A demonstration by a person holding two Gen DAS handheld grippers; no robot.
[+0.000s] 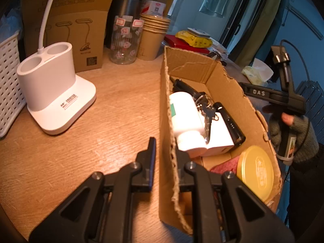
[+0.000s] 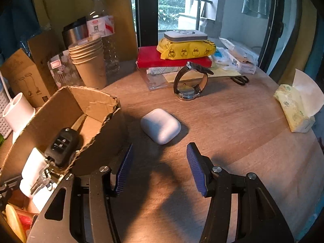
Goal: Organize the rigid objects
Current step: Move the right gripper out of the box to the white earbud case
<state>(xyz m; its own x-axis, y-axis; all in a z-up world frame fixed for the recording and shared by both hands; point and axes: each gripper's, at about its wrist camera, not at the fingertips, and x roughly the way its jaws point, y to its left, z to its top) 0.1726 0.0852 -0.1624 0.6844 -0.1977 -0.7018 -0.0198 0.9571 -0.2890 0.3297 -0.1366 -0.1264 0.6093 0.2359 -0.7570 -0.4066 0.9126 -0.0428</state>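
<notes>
In the left wrist view, your left gripper was clamped almost shut on the near wall of the cardboard box, one finger outside and one inside, steadying it on the table. Inside the box already lay a white bottle, a bunch of keys, a black remote-like thing and a yellow lid at five o'clock; at three o'clock your gloved right hand carried the other tool. A white lamp base stood at nine o'clock, well apart from the box. In the right wrist view, your right gripper was about half open and empty, its jaws spread on either side of bare table, with the white earbud case lying just beyond the tips at twelve o'clock. You seemed to be on the reach for that case; the next move would call for coming forward and down until the pads flanked it, then closing, and carrying it over the torn box rim at ten o'clock. The car key sat inside that box. A wristwatch stood further off at one o'clock, a tissue pack at two o'clock, paper cups at eleven; nothing blocked the case itself.
</notes>
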